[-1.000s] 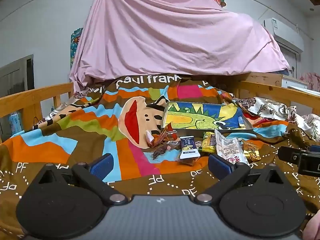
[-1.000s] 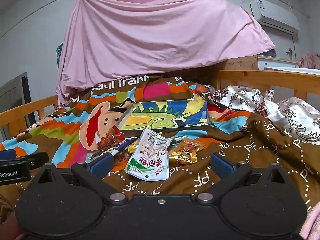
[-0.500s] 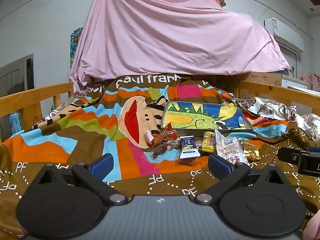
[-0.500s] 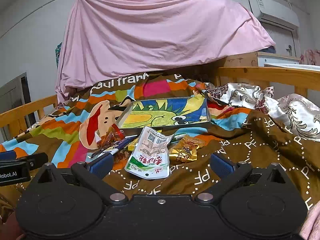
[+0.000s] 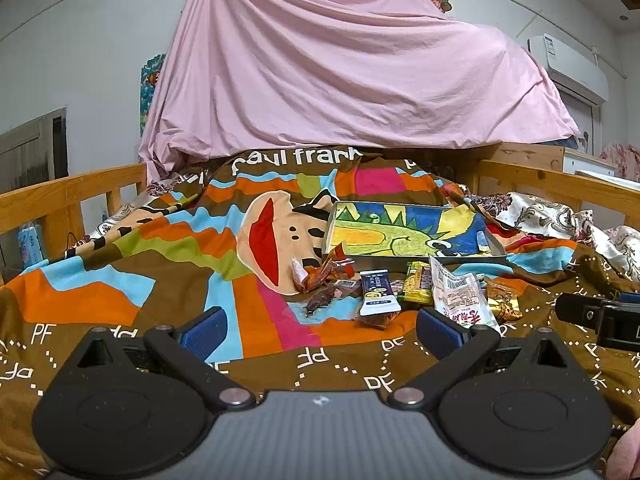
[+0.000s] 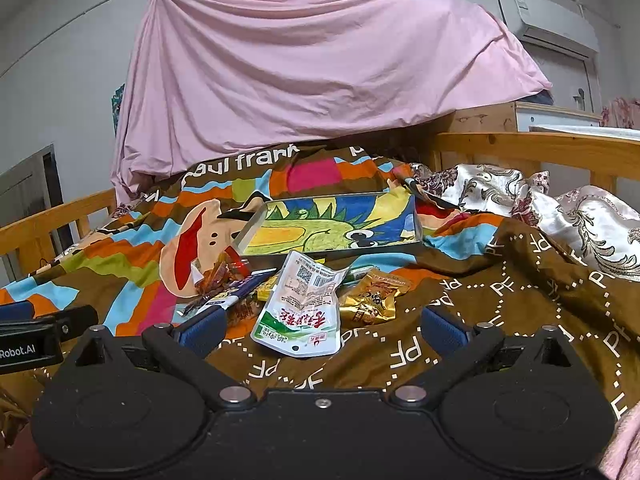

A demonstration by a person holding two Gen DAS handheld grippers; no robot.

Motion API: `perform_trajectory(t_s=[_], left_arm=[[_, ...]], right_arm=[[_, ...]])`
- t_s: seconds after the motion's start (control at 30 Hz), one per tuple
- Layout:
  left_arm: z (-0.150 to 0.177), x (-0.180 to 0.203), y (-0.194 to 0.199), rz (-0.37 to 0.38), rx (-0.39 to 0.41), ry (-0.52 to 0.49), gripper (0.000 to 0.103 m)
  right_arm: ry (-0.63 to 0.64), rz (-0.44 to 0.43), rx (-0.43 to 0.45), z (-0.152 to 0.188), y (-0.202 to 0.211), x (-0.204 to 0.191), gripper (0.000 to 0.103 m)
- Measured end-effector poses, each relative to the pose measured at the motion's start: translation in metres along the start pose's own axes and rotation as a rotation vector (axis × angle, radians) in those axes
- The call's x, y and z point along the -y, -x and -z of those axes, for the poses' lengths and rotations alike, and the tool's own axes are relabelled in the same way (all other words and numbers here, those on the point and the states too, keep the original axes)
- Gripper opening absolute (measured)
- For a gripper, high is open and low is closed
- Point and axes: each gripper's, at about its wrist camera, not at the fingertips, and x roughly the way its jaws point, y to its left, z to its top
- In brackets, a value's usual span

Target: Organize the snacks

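A pile of snack packets lies on the bedspread in front of a shallow tray point(image 5: 412, 236) with a colourful drawing inside, also in the right wrist view point(image 6: 340, 228). The pile holds a white pouch point(image 6: 300, 308) point(image 5: 460, 300), a gold packet point(image 6: 372, 300) point(image 5: 502, 302), a blue-and-white bar point(image 5: 378, 294), a yellow-green packet point(image 5: 418, 288) and red-orange wrappers point(image 5: 324, 272) point(image 6: 222, 274). My left gripper point(image 5: 320, 328) is open and empty, short of the pile. My right gripper point(image 6: 320, 326) is open and empty, with the white pouch's lower end between its fingers.
The bed has wooden rails on the left point(image 5: 60, 200) and right point(image 6: 540, 148). A pink sheet point(image 5: 340, 80) hangs behind. A floral quilt point(image 6: 560, 212) is bunched at the right. The right gripper shows at the left wrist view's right edge point(image 5: 600, 316).
My right gripper has moved forward and closer to the white pouch and gold packet. The left gripper has barely moved.
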Motion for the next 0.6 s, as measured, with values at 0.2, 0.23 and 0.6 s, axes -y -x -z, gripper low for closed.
perform_trajectory(t_s=[0.2, 0.23, 0.6], left_arm=[[0.0016, 0.0023, 0.0, 0.001, -0.001, -0.004, 0.103], [0.0021, 0.0027, 0.0001, 0.001, -0.001, -0.005, 0.103], [0.0024, 0.003, 0.0001, 0.001, -0.003, -0.006, 0.103]], right_arm=[[-0.001, 0.0, -0.001, 0.0001, -0.0001, 0.0003, 0.103], [-0.001, 0.0, -0.001, 0.0001, -0.0002, 0.0005, 0.103], [-0.003, -0.001, -0.003, -0.0001, -0.0005, 0.0008, 0.103]])
